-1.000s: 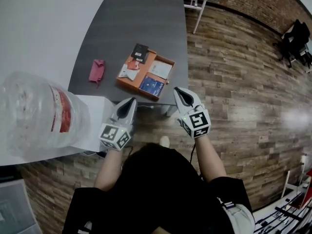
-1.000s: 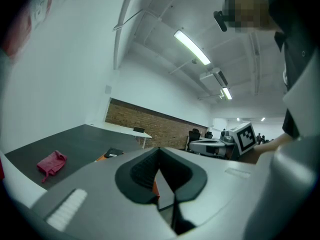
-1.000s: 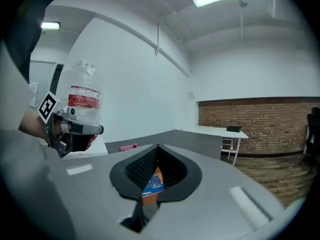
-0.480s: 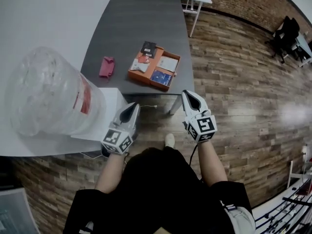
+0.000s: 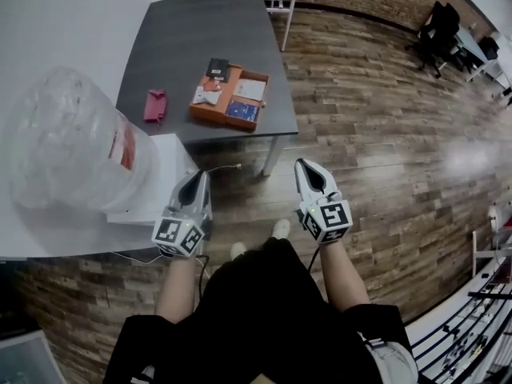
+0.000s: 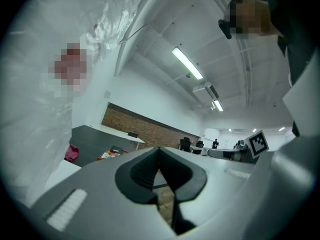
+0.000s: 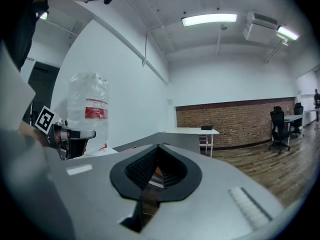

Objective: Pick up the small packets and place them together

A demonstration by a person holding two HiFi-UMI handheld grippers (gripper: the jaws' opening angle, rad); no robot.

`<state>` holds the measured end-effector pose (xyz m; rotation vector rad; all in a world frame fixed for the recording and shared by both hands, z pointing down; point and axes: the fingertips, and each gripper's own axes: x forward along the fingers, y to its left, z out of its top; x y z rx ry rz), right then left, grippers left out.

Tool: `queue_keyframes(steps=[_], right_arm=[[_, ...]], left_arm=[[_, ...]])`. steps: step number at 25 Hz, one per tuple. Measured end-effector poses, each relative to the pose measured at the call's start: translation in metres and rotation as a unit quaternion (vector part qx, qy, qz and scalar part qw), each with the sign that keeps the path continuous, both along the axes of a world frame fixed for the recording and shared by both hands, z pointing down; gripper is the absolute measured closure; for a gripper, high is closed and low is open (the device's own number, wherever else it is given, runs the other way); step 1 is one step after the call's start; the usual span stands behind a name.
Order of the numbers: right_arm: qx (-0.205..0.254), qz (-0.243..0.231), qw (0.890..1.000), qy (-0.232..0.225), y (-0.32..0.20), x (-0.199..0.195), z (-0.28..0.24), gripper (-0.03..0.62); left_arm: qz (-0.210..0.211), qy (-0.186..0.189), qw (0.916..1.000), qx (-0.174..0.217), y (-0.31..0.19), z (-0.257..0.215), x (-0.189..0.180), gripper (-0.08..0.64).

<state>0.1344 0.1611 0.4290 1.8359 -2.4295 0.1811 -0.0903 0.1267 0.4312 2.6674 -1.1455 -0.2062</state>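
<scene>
Far left: a large clear plastic water bottle [image 5: 68, 146] with a red label stands on a white stand [image 5: 164, 190].
Upper middle: a crumpled pink item [image 5: 155, 105] lies on the dark grey tabletop [image 5: 192, 30], left of the tray and apart from it. We cannot settle whether it is a packet or a cloth.
Left gripper: the grey two-jaw left gripper [image 5: 202, 176] hangs below the table's near edge, over the floor. Its jaws meet at the tips with nothing between them.
Tray: a shallow orange tray [image 5: 214, 118] sits by the table's near right corner. It holds a white-and-red packet [image 5: 206, 96], a flat white packet [image 5: 250, 90] and a blue packet [image 5: 242, 110]. A flat black packet [image 5: 217, 69] lies at its far corner, but we cannot tell whether it is inside or over the rim.
Right gripper: the matching right gripper [image 5: 302, 165] is lower centre-right, also short of the table, with its jaws pressed together and empty.
Right side: brown wood-plank floor [image 5: 376, 134], with a black office chair [image 5: 436, 24] at upper right.
Progress: we judge most packets are already grouped in the tray. If the pink item counts, it remains to be brought over, and the black packet may need tucking in. Neither gripper is near the packets.
Writing: we can read none. The bottle's label is blurred, the blue packet's pale print is too small, and the gripper cubes bear only black-and-white square markers.
</scene>
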Motion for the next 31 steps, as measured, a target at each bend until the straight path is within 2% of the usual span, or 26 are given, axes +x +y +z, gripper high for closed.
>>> queue_keyframes(steps=[4, 7, 11, 15, 22, 31], right_arm=[[0.016, -0.015, 1.0, -0.015, 0.009, 0.009, -0.004, 0.591], [0.004, -0.03, 0.999, -0.019, 0.006, 0.018, 0.001, 0.591], [0.01, -0.043, 0.999, -0.027, 0.002, 0.028, -0.001, 0.591], [0.023, -0.052, 0.998, -0.04, 0.0, 0.029, -0.003, 0.591], [0.028, -0.067, 0.996, -0.049, -0.006, 0.022, -0.005, 0.591], [0.027, -0.06, 0.997, -0.041, -0.006, 0.028, -0.007, 0.591]], left_arm=[[-0.029, 0.0, 0.9995, -0.01, 0.012, 0.009, -0.004, 0.56], [-0.044, -0.011, 0.999, -0.002, 0.018, 0.007, -0.001, 0.561], [-0.048, -0.019, 0.9984, 0.024, 0.022, -0.009, 0.011, 0.56], [-0.052, -0.018, 0.998, 0.032, 0.027, -0.019, 0.02, 0.56], [-0.057, -0.021, 0.9977, 0.028, 0.03, -0.016, 0.016, 0.56], [-0.053, -0.009, 0.9984, 0.018, 0.027, -0.012, 0.019, 0.56]])
